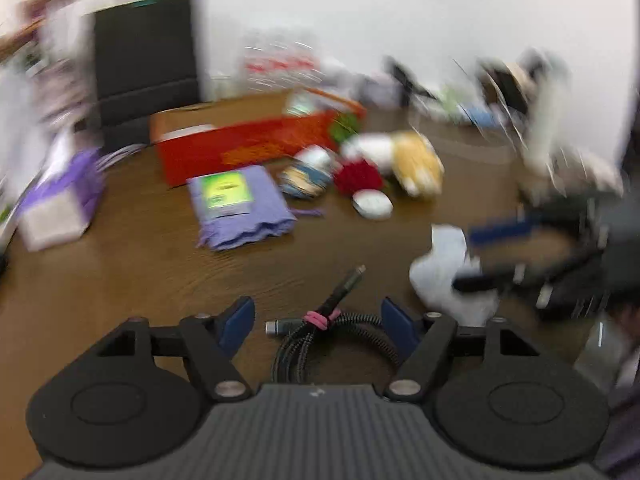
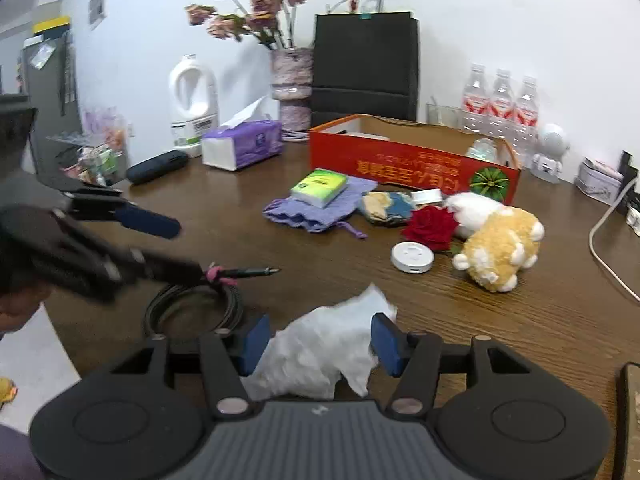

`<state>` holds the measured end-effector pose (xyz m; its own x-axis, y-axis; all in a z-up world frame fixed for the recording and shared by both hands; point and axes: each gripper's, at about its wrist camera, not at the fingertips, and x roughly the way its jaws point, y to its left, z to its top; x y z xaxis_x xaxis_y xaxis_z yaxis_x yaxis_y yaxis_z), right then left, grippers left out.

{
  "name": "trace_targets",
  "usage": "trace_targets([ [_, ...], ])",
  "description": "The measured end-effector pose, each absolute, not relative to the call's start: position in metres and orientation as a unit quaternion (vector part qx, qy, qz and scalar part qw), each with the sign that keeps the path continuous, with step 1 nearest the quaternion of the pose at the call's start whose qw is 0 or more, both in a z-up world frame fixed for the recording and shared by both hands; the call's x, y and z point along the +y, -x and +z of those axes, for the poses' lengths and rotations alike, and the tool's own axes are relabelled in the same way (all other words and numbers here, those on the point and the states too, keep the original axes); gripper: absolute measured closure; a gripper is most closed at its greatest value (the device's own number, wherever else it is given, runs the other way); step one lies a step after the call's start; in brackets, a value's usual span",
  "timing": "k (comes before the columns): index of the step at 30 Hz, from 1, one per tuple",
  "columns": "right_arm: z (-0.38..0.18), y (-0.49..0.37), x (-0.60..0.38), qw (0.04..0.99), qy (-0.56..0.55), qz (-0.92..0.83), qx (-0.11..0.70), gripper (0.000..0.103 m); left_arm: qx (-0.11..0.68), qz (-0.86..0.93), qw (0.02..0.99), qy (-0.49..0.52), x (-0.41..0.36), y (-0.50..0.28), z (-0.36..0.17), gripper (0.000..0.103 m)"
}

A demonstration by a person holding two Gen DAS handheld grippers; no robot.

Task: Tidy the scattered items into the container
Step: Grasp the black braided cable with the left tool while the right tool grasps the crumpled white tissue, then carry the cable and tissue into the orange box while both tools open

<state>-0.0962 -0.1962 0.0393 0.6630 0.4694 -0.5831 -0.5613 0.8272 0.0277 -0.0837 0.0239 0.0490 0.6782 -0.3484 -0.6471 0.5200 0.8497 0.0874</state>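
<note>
- Dark wood-grain table (image 2: 460,320) is the work surface, white wall behind, clutter all over.
- Nearest the left gripper (image 1: 318,322): a coiled black cable (image 1: 332,340) tied with a pink band, lying right between the jaws, which stand apart with no pad on it. One plug end sticks out ahead, away from the claw, so the coil's long side runs roughly fore-aft.
- Nearest the right gripper (image 2: 320,344): a crumpled white tissue (image 2: 320,348) sits between the blue pads, jaws spread about as wide as the wad; can't tell if they're pressing it.
- Each hand is closer to its own item, so no crossing needed I'd guess.
- Mid table: round white puck (image 2: 412,258), red rose (image 2: 432,226), plush toy (image 2: 500,248), purple pouch (image 2: 316,208) with a tissue pack (image 2: 320,188) on it.
- Farthest: the red cardboard box (image 2: 400,160), open top, straight ahead of both claws.
</note>
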Motion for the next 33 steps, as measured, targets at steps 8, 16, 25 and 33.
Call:
trace_targets([
  [8,0.024,0.082,-0.187,0.904,0.061,0.267,0.329,0.051,0.389,-0.317,0.842,-0.198,0.015,0.054,0.027,0.077],
  [16,0.014,0.060,-0.175,0.902,0.086,0.258,0.336,0.079,0.382,-0.267,0.875,-0.133,0.010,0.059,0.022,0.083],
  [25,0.046,0.084,-0.197,0.942,0.032,0.250,0.222,0.081,0.256,-0.100,0.961,-0.016,0.027,0.106,0.056,0.084],
  [33,0.050,0.137,-0.217,0.973,0.014,0.222,0.069,0.081,0.154,-0.019,0.987,0.046,0.020,0.178,0.039,0.084],
])
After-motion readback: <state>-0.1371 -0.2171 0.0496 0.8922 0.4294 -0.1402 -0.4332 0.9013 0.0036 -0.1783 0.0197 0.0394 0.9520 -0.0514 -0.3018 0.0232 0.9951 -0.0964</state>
